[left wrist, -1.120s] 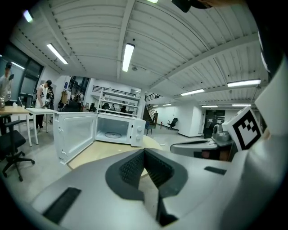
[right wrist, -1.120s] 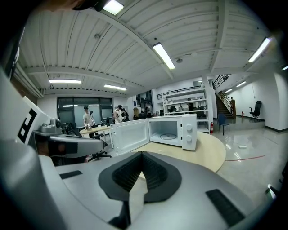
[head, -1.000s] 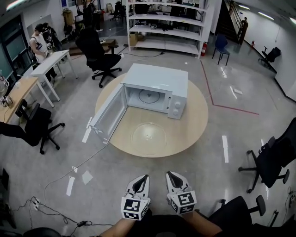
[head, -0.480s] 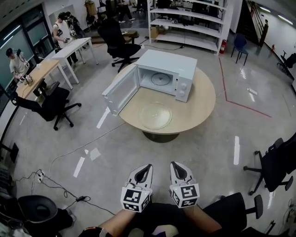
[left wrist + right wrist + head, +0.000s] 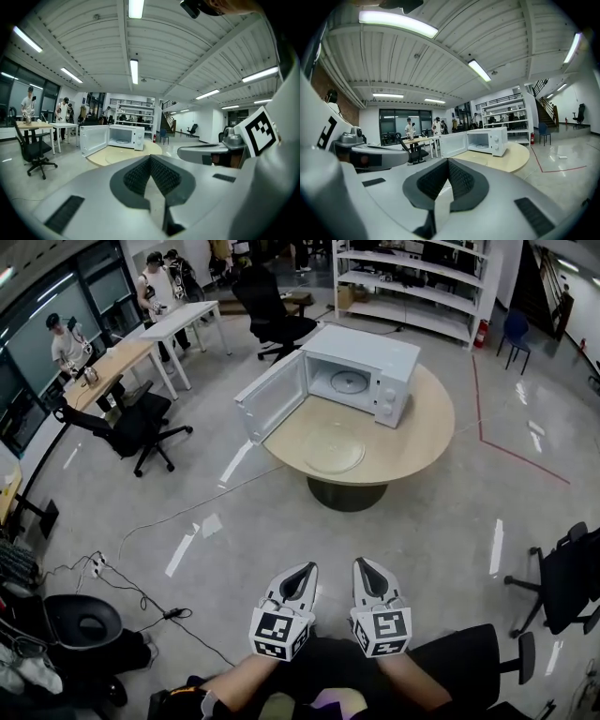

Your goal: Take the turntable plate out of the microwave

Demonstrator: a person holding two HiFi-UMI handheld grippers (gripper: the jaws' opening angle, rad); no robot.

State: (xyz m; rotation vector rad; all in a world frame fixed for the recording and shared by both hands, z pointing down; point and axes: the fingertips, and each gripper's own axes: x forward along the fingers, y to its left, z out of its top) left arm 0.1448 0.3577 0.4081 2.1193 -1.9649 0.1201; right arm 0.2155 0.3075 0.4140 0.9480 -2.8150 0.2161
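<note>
Turntable plate, clear glass, lies flat on the round wooden table, just in front of the microwave and fully outside its cavity. The microwave stands at the far side of the same table. Its door is swung wide open to the left, out past the table's edge. The cavity shows a bare floor with a small ring at its middle. The plate touches neither the microwave body nor the door.

Well in front of the microwave, across a stretch of grey floor, the left gripper and the right gripper are held side by side, both pointing toward the microwave. Each gripper view shows its ribbed pads pressed together at the tip with nothing between them, so both jaws are closed and empty. Neither gripper is near the plate. The person's forearms reach in from the bottom edge behind the marker cubes.

A black office chair stands left of the microwave's open door. Beyond it are desks with two people beside them. White shelving runs behind the microwave. A red line crosses the floor to the microwave's right. Cables trail over the floor in front of the microwave, to its left.
</note>
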